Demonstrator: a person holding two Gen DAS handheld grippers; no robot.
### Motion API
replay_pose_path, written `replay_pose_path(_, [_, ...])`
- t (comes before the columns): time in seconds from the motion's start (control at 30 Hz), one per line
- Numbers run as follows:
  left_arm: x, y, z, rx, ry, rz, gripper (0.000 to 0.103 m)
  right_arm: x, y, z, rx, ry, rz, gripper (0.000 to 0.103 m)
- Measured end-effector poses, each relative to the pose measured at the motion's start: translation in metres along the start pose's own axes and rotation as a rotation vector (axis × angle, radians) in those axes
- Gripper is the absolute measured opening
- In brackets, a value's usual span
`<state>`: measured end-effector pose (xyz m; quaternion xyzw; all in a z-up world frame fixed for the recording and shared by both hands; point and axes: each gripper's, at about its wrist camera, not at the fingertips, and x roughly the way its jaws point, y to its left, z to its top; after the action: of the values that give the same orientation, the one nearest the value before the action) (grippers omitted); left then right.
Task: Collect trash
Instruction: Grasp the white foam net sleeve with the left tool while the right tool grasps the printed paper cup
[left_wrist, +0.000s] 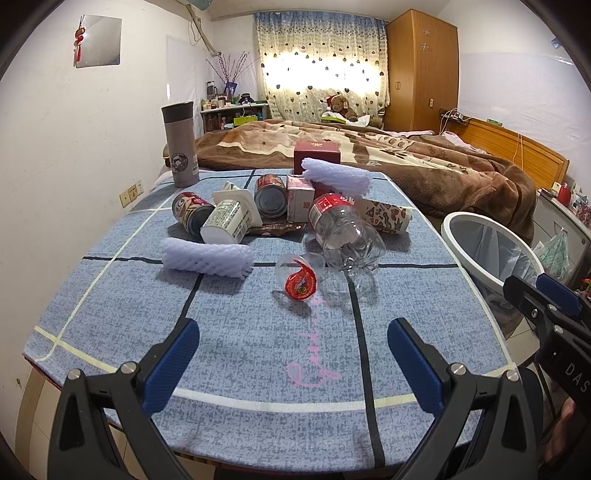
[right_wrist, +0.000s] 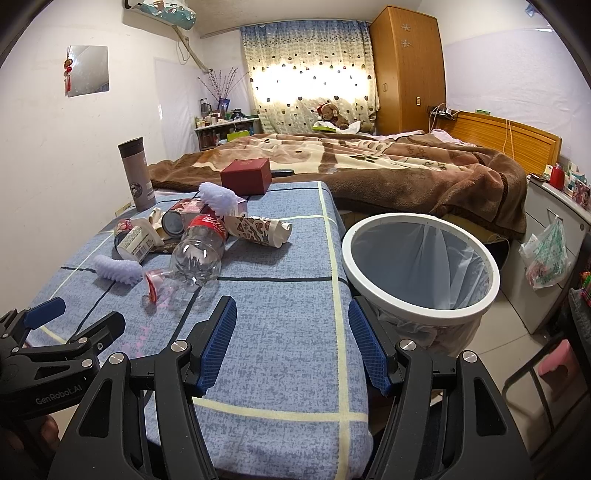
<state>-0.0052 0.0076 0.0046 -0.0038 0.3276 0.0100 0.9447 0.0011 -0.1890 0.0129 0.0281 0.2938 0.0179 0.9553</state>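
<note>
The left gripper hangs over the near part of the table, jaws wide apart w/ nothing between them. The right gripper is at the near right edge of the table, jaws also apart and empty, just beside the white trash bin. The bin stands on the floor at the right side of the table, w/ a thin plastic liner inside. The trash lies in a heap near the middle and far part of the table: a clear plastic bottle on its side w/ red label, a small clear cup w/ red lid just near of it, two white foam nets, two cans on their sides, a white yogurt cup, a patterned paper cup and small boxes. A grey thermos stands upright at the far left corner, apart from the heap. A dark red box sits at the far edge, and a bed is behind the table.
</note>
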Motion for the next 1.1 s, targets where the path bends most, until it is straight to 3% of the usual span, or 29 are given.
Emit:
replay_pose_path(0.63, [0.011, 0.009, 0.004, -0.008, 0.022, -0.003, 0.103, 0.014, -0.005, 0.006, -0.014, 0.017, 0.014, 0.065])
replay_pose_path(0.8, [0.022, 0.029, 0.012, -0.008, 0.032, -0.017, 0.103, 0.032, -0.008, 0.020, -0.057, 0.012, 0.009, 0.065])
replay_pose_path(1.1, [0.051, 0.078, 0.035, -0.094, 0.078, 0.012, 0.103, 0.086, -0.004, 0.052, -0.171, 0.046, 0.097, 0.065])
